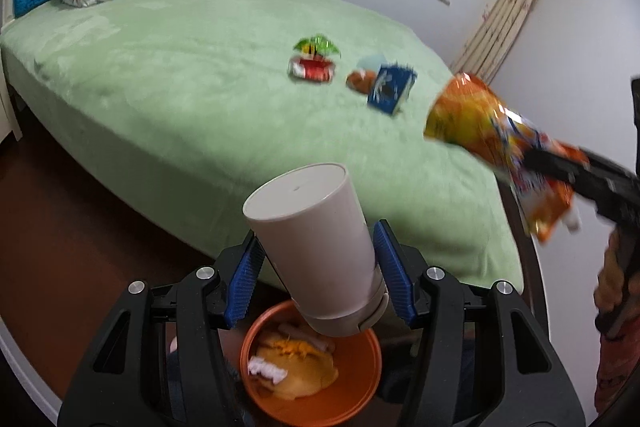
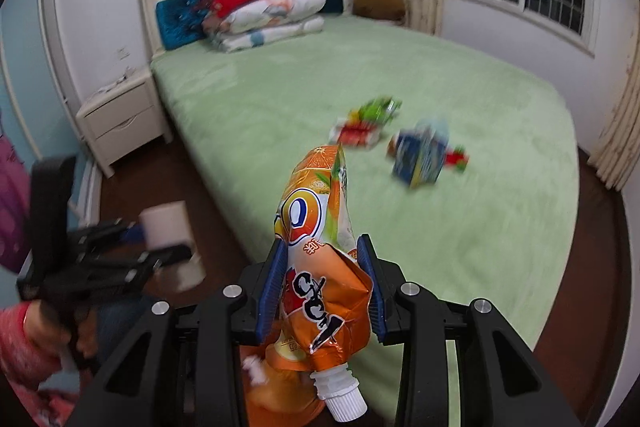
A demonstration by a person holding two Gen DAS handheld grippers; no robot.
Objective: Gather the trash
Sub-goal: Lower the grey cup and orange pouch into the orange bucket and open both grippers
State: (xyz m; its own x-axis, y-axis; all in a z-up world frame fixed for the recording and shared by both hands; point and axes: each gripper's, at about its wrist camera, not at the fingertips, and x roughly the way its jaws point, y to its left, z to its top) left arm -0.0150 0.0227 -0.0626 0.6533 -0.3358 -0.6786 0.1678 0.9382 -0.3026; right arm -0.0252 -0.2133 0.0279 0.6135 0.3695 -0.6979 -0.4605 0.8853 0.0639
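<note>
The left gripper (image 1: 318,269) grips a white cylindrical cup (image 1: 316,247) between its blue fingers (image 1: 245,281), which press its sides low in the left wrist frame; the cup tilts with its flat base toward the upper left. Directly below it, at the bottom centre, sits an orange bin (image 1: 360,391) already holding yellowish wrappers and a white scrap.

The right gripper (image 2: 326,291) is clamped on an orange drink pouch (image 2: 320,267), its fingers (image 2: 272,291) squeezing the crumpled middle; the pouch's white screw cap (image 2: 340,393) points toward the bottom of the right wrist frame and its top end sticks up at frame centre. In the left wrist view the same pouch is at the right edge, in the air over the edge of the bed.

On the green bed (image 1: 180,87), right of centre in both views, more trash lies: a red-and-green wrapper (image 1: 314,65) and, just to its right, a blue carton (image 1: 390,89) touching a small brown item (image 1: 360,81).
</note>
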